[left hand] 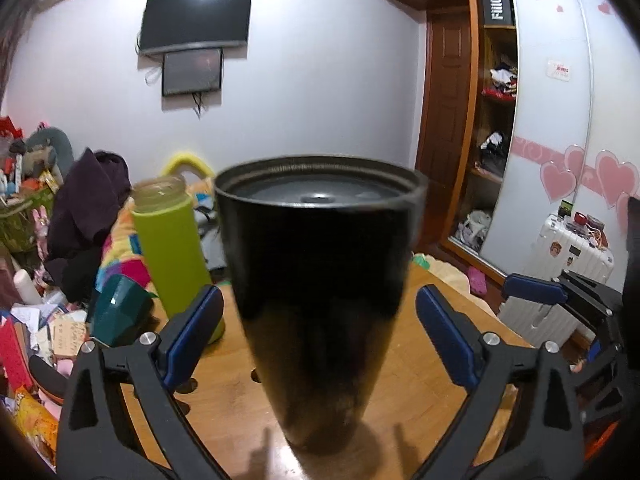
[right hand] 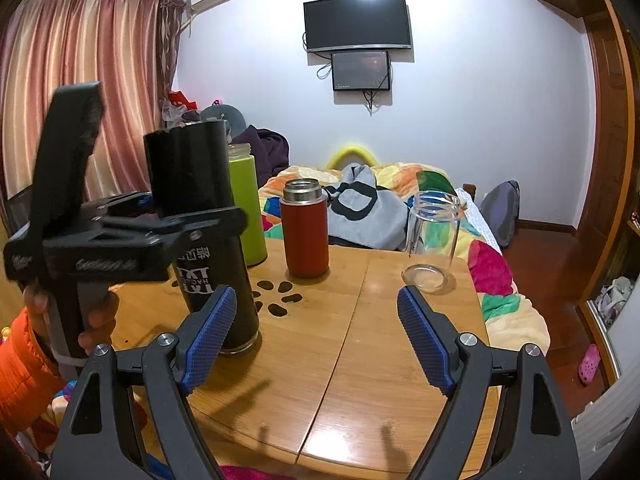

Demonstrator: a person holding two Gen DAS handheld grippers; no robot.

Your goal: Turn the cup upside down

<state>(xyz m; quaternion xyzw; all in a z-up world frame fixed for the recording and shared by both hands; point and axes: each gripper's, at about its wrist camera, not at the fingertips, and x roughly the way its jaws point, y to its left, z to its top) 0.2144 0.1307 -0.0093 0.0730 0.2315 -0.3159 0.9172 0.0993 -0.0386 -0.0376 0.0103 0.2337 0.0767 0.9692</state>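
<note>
A tall black cup (left hand: pixel 320 288) stands on the wooden table (left hand: pixel 224 412) with its flat base up; its printed logo reads upside down in the right wrist view (right hand: pixel 216 248). My left gripper (left hand: pixel 320 332) is open, its blue pads (left hand: pixel 192 332) on either side of the cup with gaps showing. From the right wrist view the left gripper (right hand: pixel 120 232) reaches around the cup's middle. My right gripper (right hand: pixel 316 336) is open and empty above the table, to the right of the cup.
A green bottle (right hand: pixel 248 208), a red flask (right hand: pixel 304 228) and a clear glass jar (right hand: pixel 430 236) stand on the table (right hand: pixel 360 352). A teal cup (left hand: pixel 120 308) lies at the left edge. A bed with a colourful quilt (right hand: pixel 400 184) lies behind.
</note>
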